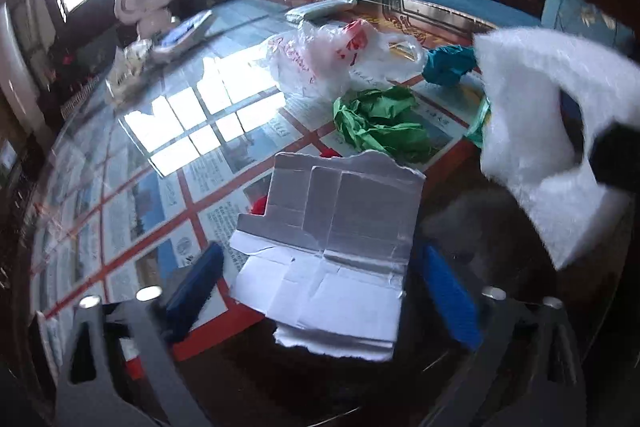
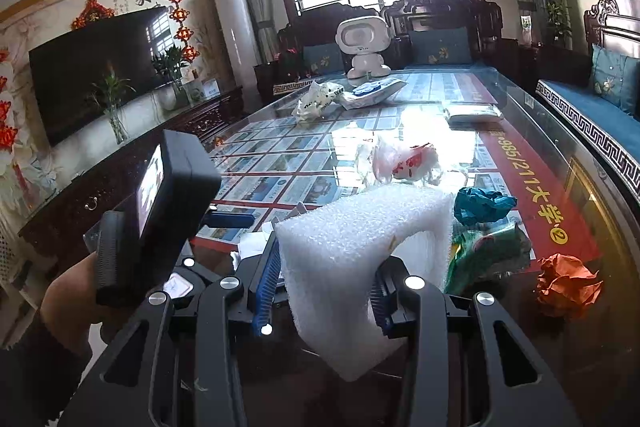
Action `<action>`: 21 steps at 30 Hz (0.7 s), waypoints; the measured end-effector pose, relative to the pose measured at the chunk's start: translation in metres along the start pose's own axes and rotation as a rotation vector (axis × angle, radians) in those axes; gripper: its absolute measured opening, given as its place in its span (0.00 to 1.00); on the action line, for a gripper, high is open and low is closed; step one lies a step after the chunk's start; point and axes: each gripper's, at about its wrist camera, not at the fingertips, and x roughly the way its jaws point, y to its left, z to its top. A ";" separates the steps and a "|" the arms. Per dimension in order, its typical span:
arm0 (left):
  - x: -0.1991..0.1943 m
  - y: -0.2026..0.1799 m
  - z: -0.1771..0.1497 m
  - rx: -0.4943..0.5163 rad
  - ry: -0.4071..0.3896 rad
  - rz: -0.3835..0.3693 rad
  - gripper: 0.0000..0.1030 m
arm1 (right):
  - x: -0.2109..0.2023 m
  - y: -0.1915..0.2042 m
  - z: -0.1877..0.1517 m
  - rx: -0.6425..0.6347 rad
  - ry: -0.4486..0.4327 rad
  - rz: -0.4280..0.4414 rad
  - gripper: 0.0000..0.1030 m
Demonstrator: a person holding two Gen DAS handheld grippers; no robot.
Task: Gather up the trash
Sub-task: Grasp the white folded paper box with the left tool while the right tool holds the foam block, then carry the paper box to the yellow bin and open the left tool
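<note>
- the torn cardboard piece, a flattened box flap with a silvery upper half and a white lower half, lies in the lower centre of the left wrist view, at the near edge of the glass-topped table; its long axis runs up and down the frame, in line with the way the claw points.
- the left gripper stands spread, one blue pad on each long side of the cardboard; the pads are not seen pressing it, so i judge it straddled, not held.
- closing across the short width looks the natural grip; the flat sheet may need an edge lifted off the glass.
- the right gripper pinches a white foam block, lower centre of the right wrist view; in the left wrist view the block fills the right edge, close beside the cardboard.
- the left hand is plainly the nearer and the free one.
- beyond the cardboard, toward upper right: a crumpled green paper, a teal paper wad, a clear plastic bag with red print.
- an orange paper ball sits at the right wrist view's right side.
- the cardboard's lower end overhangs the table's edge; open room lies to the left over bare glass.
</note>
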 end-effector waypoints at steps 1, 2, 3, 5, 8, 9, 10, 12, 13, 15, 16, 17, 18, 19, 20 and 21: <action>-0.001 0.002 0.001 -0.019 0.005 -0.013 0.81 | 0.000 0.000 0.000 0.000 0.000 -0.001 0.38; -0.001 0.004 0.003 -0.028 0.005 -0.015 0.80 | -0.001 -0.001 0.000 0.000 0.000 -0.002 0.38; 0.000 0.004 0.003 -0.027 0.006 -0.005 0.80 | 0.000 -0.001 0.000 -0.001 0.002 -0.001 0.38; -0.001 0.005 0.002 -0.029 0.000 -0.004 0.80 | 0.000 -0.001 -0.001 -0.004 0.005 -0.001 0.37; -0.006 0.007 0.000 -0.059 -0.019 -0.043 0.80 | -0.002 -0.002 -0.002 0.002 0.004 0.000 0.37; -0.011 0.009 -0.002 -0.077 -0.035 -0.054 0.80 | -0.003 -0.002 -0.003 0.003 0.002 0.000 0.37; -0.014 0.010 -0.002 -0.089 -0.045 -0.053 0.80 | -0.004 -0.002 -0.002 0.003 0.001 0.000 0.37; -0.026 0.014 -0.004 -0.120 -0.076 -0.050 0.80 | -0.009 -0.001 -0.002 0.003 -0.006 -0.001 0.37; -0.031 0.015 -0.005 -0.133 -0.090 -0.052 0.80 | -0.011 -0.001 -0.002 0.002 -0.007 -0.002 0.37; -0.049 0.018 -0.008 -0.162 -0.128 -0.046 0.80 | -0.018 0.002 0.000 -0.002 -0.016 -0.007 0.37; -0.058 0.017 -0.010 -0.169 -0.145 -0.046 0.80 | -0.023 0.003 0.000 -0.007 -0.021 -0.006 0.37; -0.066 0.015 -0.012 -0.173 -0.159 -0.045 0.80 | -0.027 0.006 -0.001 -0.012 -0.026 -0.007 0.37; -0.077 0.011 -0.015 -0.170 -0.177 -0.046 0.80 | -0.033 0.009 -0.001 -0.021 -0.033 -0.008 0.37; -0.088 0.006 -0.020 -0.163 -0.195 -0.045 0.80 | -0.039 0.012 -0.002 -0.032 -0.040 -0.011 0.37; -0.095 0.002 -0.022 -0.157 -0.206 -0.044 0.80 | -0.049 0.018 -0.005 -0.048 -0.049 -0.016 0.37; -0.108 -0.005 -0.028 -0.149 -0.223 -0.045 0.80 | -0.055 0.021 -0.006 -0.056 -0.055 -0.019 0.37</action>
